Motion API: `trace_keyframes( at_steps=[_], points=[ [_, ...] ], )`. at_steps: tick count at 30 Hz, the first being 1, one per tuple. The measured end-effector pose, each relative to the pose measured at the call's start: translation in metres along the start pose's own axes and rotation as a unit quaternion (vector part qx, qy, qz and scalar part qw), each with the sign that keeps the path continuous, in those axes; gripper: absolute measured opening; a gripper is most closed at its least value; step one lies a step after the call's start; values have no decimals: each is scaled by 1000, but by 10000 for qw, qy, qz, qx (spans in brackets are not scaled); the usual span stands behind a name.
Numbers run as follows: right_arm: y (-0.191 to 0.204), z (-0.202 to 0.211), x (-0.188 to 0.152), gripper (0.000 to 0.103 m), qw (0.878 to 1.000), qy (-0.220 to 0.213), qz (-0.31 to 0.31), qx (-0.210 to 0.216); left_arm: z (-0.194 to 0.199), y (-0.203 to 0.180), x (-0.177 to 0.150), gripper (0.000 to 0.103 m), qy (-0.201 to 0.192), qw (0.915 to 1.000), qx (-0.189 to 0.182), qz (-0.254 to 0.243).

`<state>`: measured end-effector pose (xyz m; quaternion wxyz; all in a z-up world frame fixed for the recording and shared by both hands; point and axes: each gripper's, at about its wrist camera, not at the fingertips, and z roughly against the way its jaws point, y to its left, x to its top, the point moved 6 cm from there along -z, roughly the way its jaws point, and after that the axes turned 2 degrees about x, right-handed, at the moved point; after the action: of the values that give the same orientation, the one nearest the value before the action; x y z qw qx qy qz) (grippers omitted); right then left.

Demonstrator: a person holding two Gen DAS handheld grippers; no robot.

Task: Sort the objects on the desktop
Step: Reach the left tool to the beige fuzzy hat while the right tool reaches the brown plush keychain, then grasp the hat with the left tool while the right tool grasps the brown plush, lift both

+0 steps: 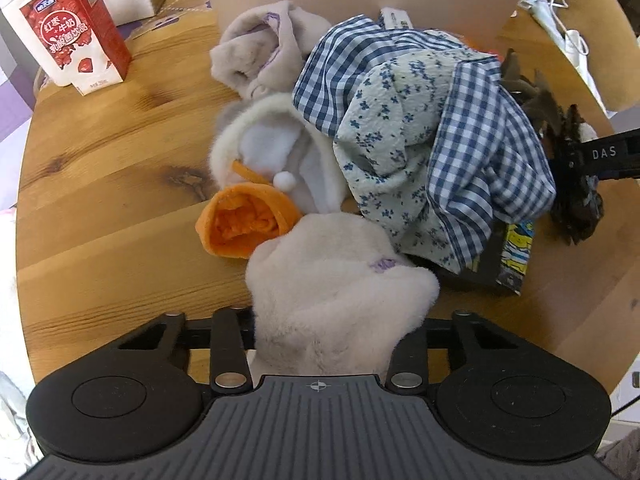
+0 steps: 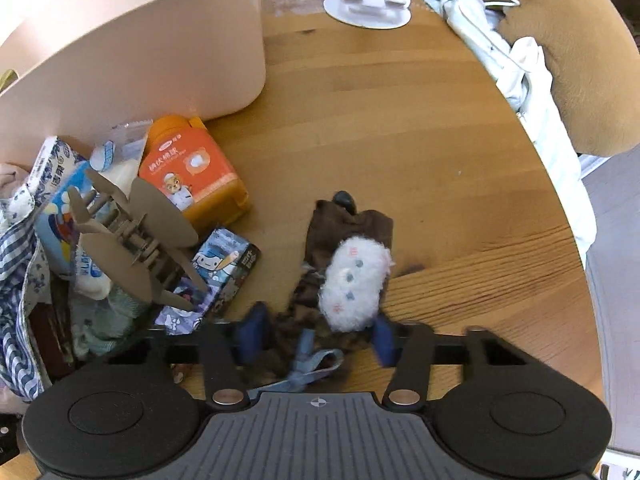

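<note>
While squeezing soft, light plush toy (image 1: 332, 280) at six o'clock with left gripper (image 1: 320, 340); right gripper (image 2: 316, 340) pinching floppy brown fuzzy toy (image 2: 344, 264), clamped low.

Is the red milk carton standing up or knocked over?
Standing up. The red milk carton rests on its base on the wooden table, top pointing up.

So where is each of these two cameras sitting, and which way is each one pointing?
Left wrist view: mounted on the left tongs, looking steeply down along them at a pale plush toy pinched between them, beside a checked cloth; the other tongs' black arm shows at the right.
Right wrist view: mounted on the right tongs, looking steeply down at a brown plush with a white fluffy patch between their blue pads.
Shared: the wooden table, the beige bin and the checked cloth.
</note>
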<state>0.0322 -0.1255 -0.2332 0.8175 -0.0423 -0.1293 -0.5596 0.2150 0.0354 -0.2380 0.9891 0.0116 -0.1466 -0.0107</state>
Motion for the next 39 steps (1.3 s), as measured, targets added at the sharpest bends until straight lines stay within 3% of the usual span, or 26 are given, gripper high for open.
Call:
trace_keyframes(
  at_steps=[4, 13, 19, 24, 31, 39],
  points=[
    [-7, 5, -6, 32, 9997, -33, -229, 92, 8, 5, -4, 29, -44, 10000, 10, -5],
    [-44, 10, -10, 32, 9968, -47, -740, 304, 21, 12, -5, 26, -114, 9999, -54, 52],
    [-39, 38, -13, 32, 9953, -183, -716, 621, 39, 10, -4, 26, -287, 9994, 4, -195],
    [-41, 57, -4, 32, 9934, -410, -641, 862, 58, 24, 7, 26, -520, 9986, 29, -56],
    [-36, 88, 22, 32, 9862, -717, -651, 1342, 84, 37, 45, 26, -1090, 9937, 219, 108],
    [-5, 119, 77, 32, 9806, -1137, 161, 1587, 101, 43, 109, 26, -1697, 9848, 368, 103]
  ],
)
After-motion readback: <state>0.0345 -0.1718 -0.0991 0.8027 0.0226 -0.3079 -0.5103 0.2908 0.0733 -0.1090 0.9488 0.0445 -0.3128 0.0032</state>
